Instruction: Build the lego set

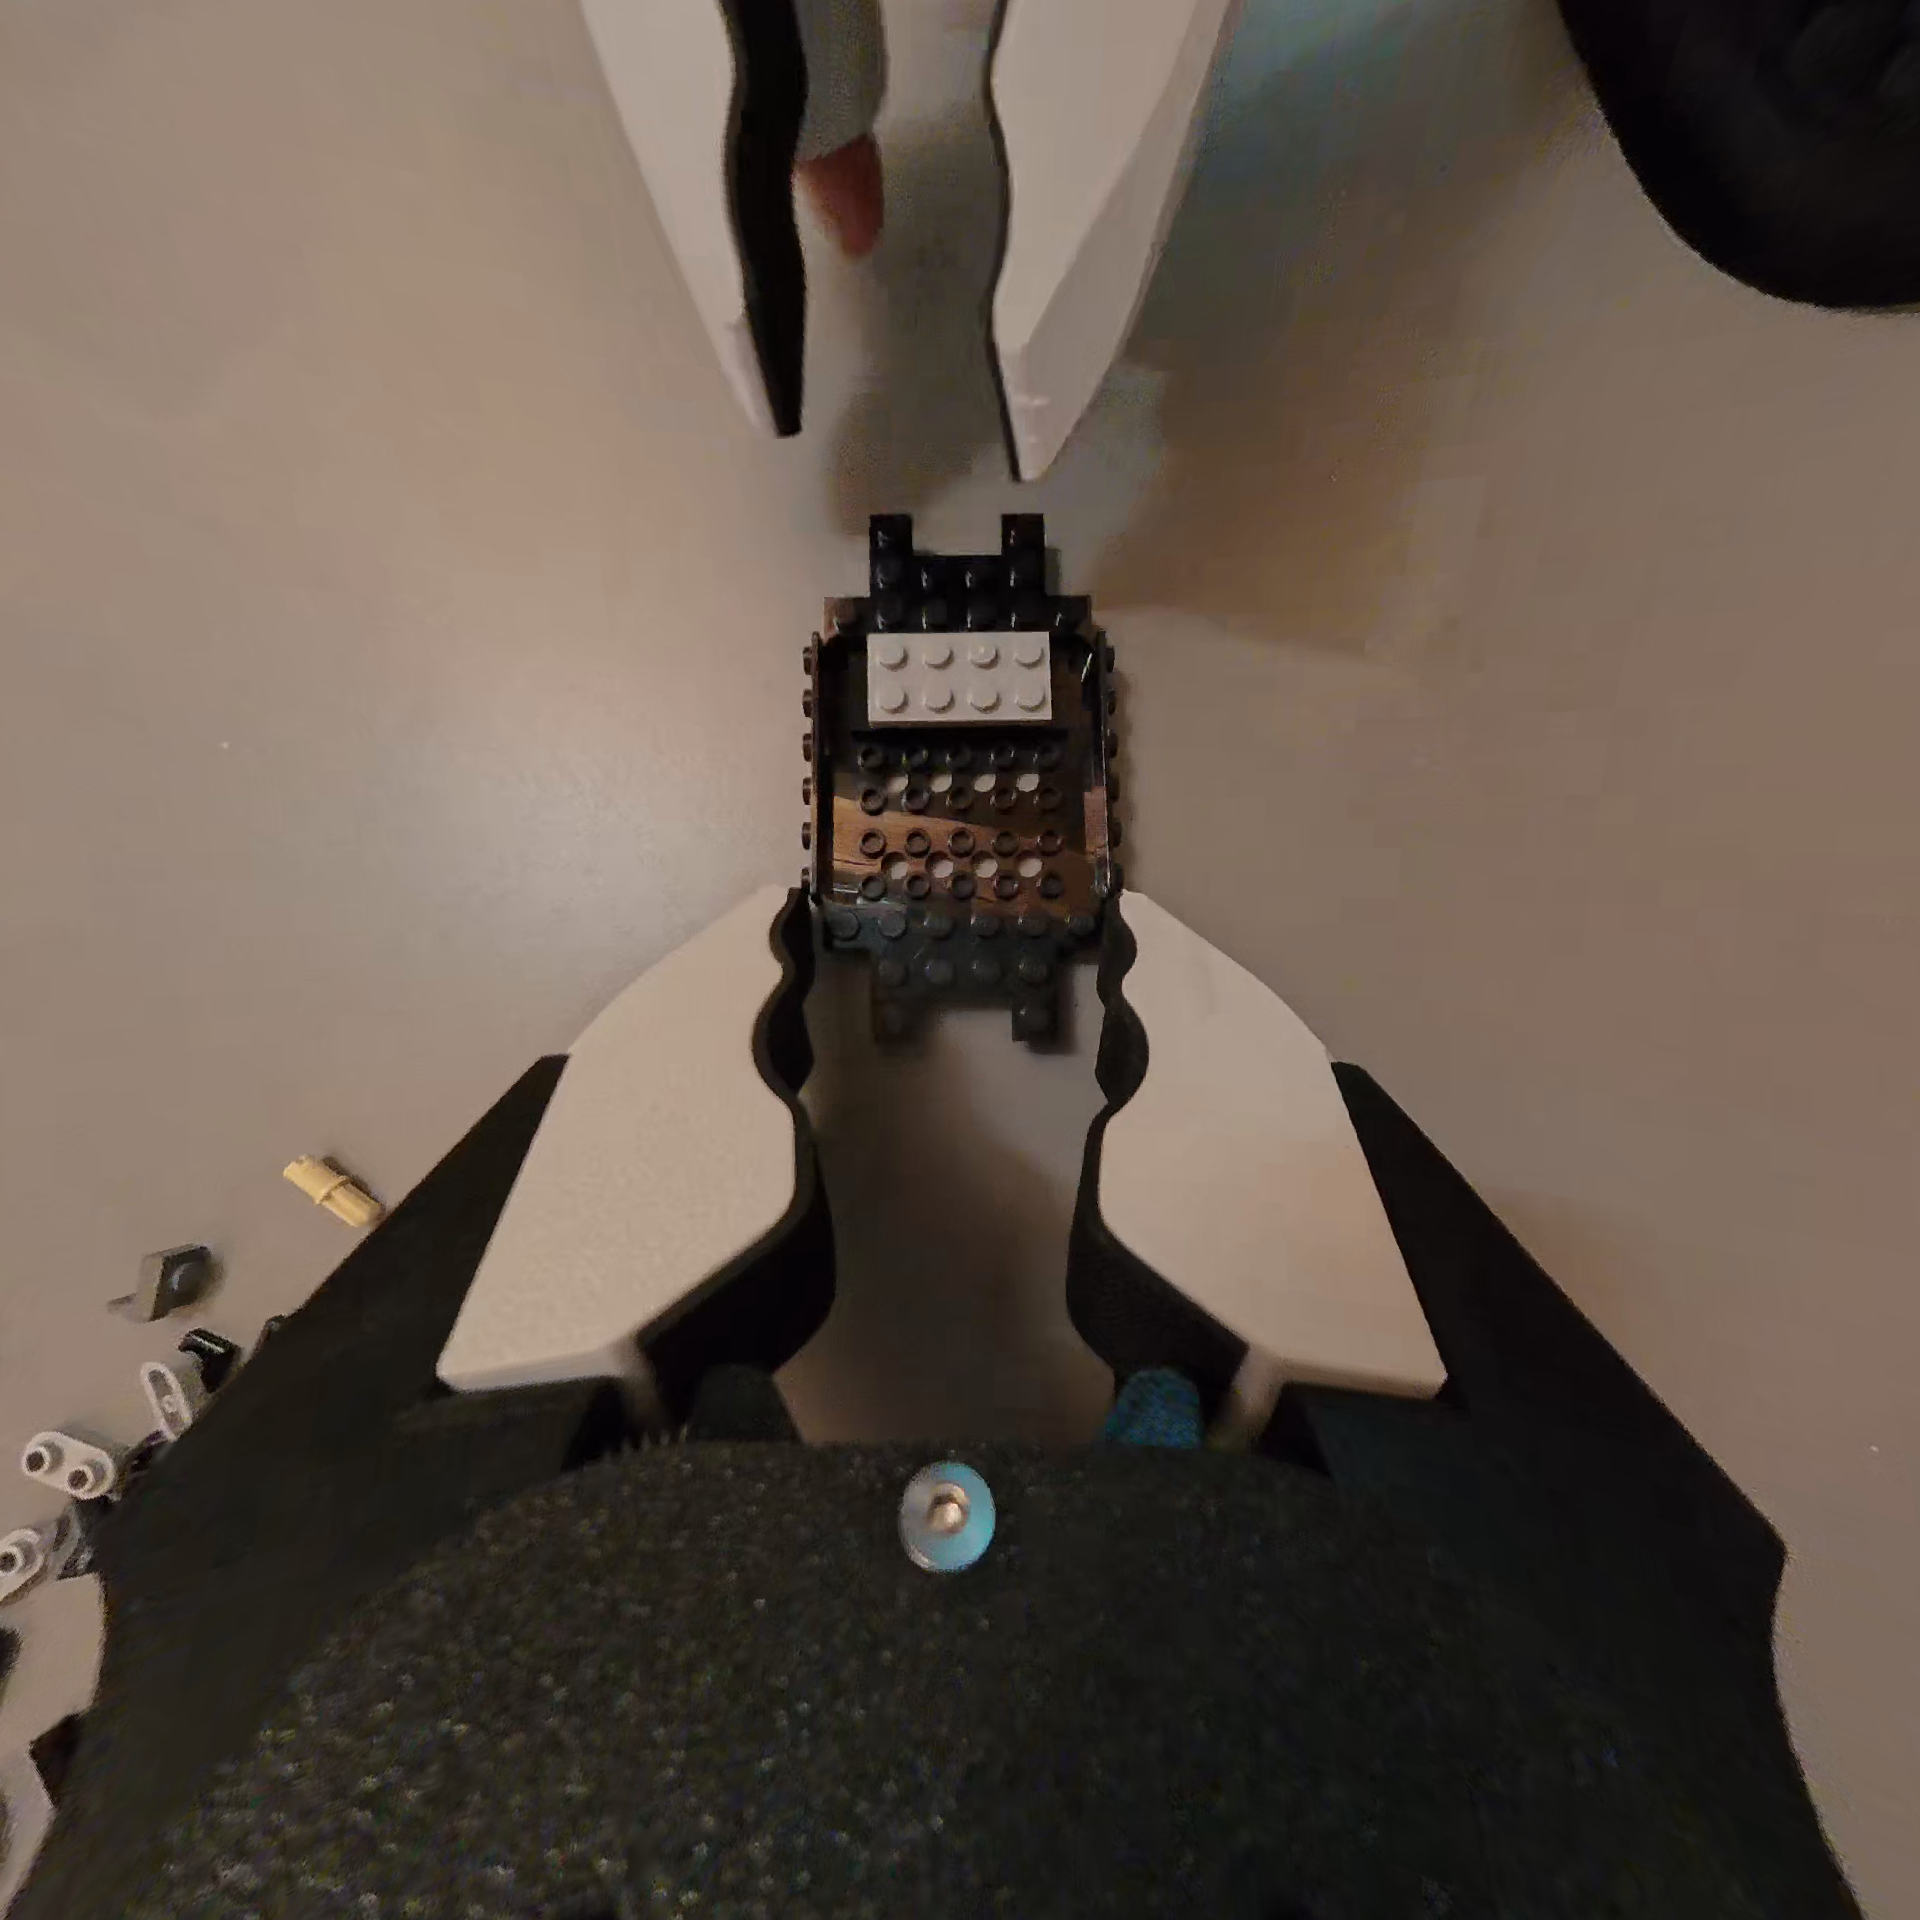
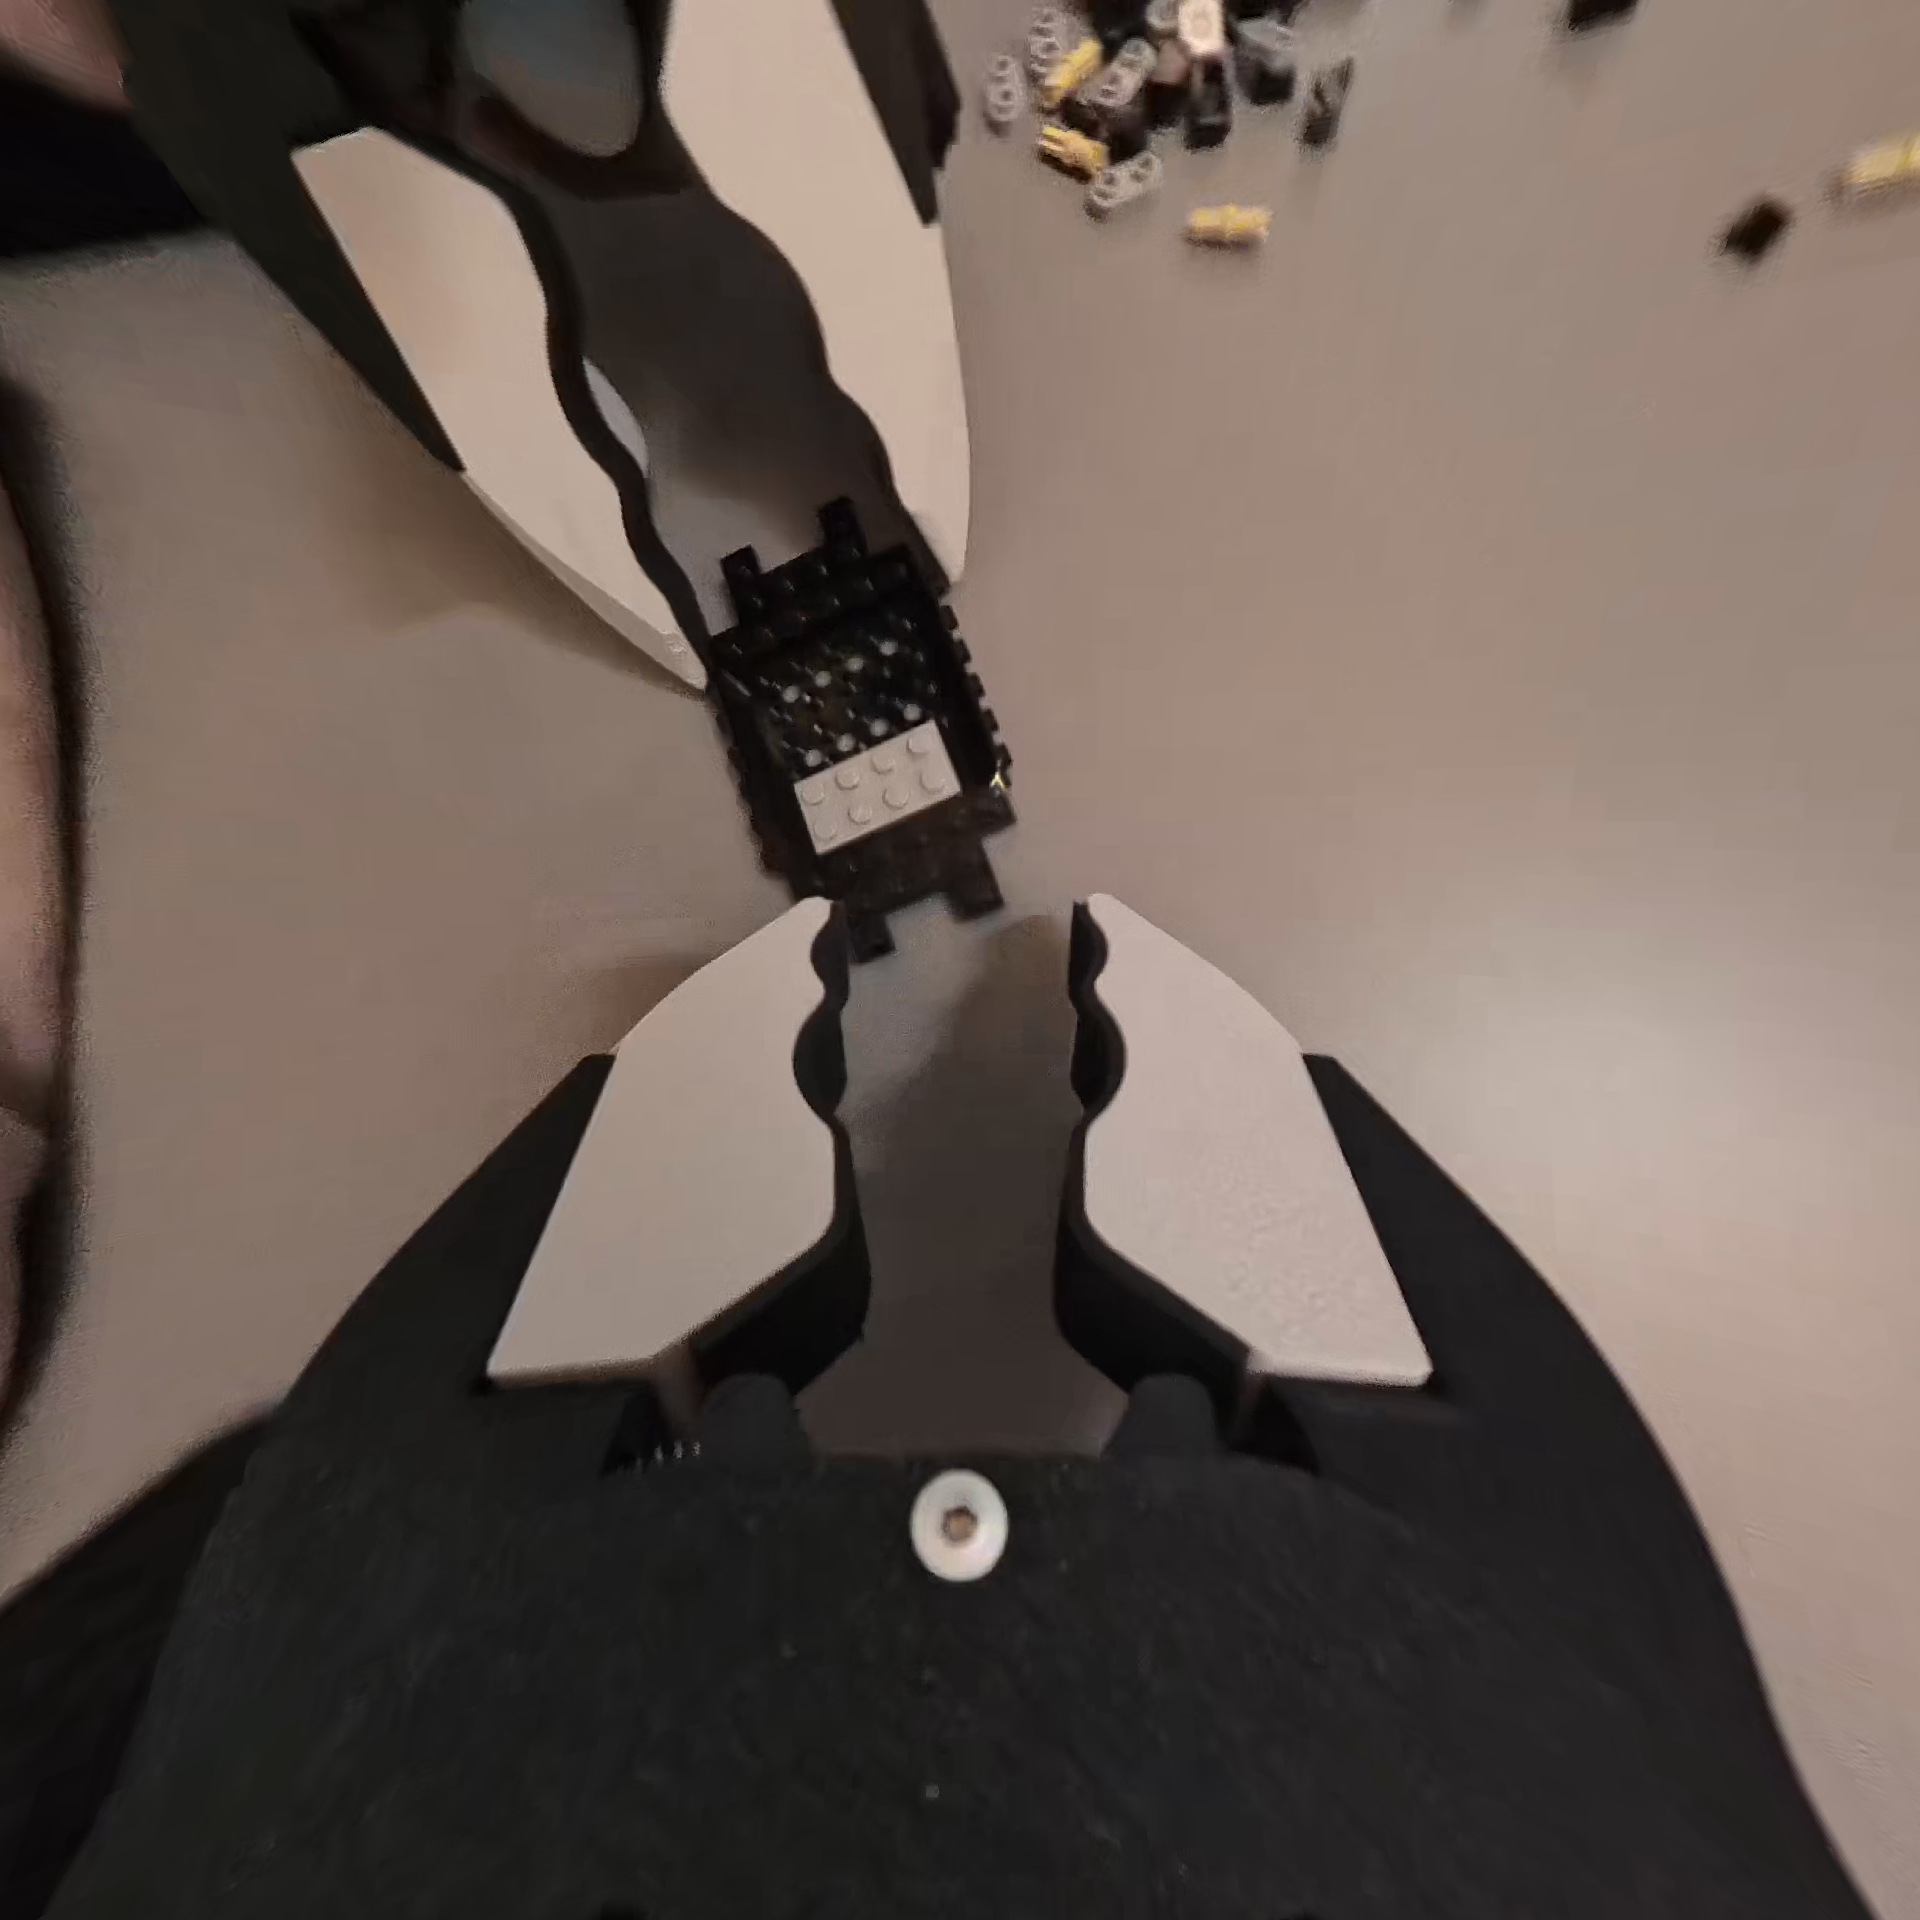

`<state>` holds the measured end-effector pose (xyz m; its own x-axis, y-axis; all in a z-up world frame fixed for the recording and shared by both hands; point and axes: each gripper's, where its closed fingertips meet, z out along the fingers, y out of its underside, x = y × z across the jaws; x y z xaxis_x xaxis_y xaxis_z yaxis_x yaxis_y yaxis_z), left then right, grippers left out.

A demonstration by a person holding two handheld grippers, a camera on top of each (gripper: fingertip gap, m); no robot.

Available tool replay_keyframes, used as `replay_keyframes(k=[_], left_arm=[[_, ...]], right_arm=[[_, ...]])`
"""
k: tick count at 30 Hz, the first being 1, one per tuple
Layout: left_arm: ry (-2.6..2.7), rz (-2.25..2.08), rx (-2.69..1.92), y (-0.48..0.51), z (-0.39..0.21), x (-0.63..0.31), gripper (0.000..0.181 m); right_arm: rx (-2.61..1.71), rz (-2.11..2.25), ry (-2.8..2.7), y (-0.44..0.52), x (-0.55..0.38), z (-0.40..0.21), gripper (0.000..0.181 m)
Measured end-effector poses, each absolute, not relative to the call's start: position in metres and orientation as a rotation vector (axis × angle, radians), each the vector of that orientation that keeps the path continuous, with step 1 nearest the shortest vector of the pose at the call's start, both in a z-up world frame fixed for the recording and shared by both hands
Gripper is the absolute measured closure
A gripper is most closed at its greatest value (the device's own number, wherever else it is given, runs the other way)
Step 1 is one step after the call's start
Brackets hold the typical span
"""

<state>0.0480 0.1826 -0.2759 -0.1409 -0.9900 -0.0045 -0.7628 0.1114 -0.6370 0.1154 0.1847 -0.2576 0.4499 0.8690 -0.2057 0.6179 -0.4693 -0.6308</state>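
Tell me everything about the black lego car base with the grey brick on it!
The black lego base is a glossy, studded plastic tray with low side walls, round holes in its floor and two prongs at each end. It lies flat on the pale table. A light grey two-by-four brick sits inside near one end. The left gripper has its fingertips at both sides of the near end; the right gripper stands open just short of the other.

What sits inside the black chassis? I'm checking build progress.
One grey brick sits at one end inside the black chassis; the remaining floor shows bare studs and holes. Anything beneath the brick is hidden.
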Motion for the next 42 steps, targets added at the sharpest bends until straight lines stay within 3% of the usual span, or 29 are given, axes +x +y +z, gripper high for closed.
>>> replay_keyframes(k=[12,20,29,42], left_arm=[[1.925,-0.707,-1.624,0.182,-0.249,0.049,0.128],[1.95,-0.678,-1.583,0.179,-0.241,0.047,0.128],[1.975,-0.681,-1.556,0.175,-0.237,0.044,0.128],[1.695,-1.372,-1.681,0.176,-0.197,0.042,0.122]], right_arm=[[-2.263,1.326,-0.426,0.171,0.089,-0.243,0.139],[-2.213,1.514,-0.255,0.169,0.074,-0.236,0.16],[-2.076,1.725,-0.071,0.165,0.071,-0.224,0.17],[-1.844,1.863,0.02,0.175,0.073,-0.196,0.171]])
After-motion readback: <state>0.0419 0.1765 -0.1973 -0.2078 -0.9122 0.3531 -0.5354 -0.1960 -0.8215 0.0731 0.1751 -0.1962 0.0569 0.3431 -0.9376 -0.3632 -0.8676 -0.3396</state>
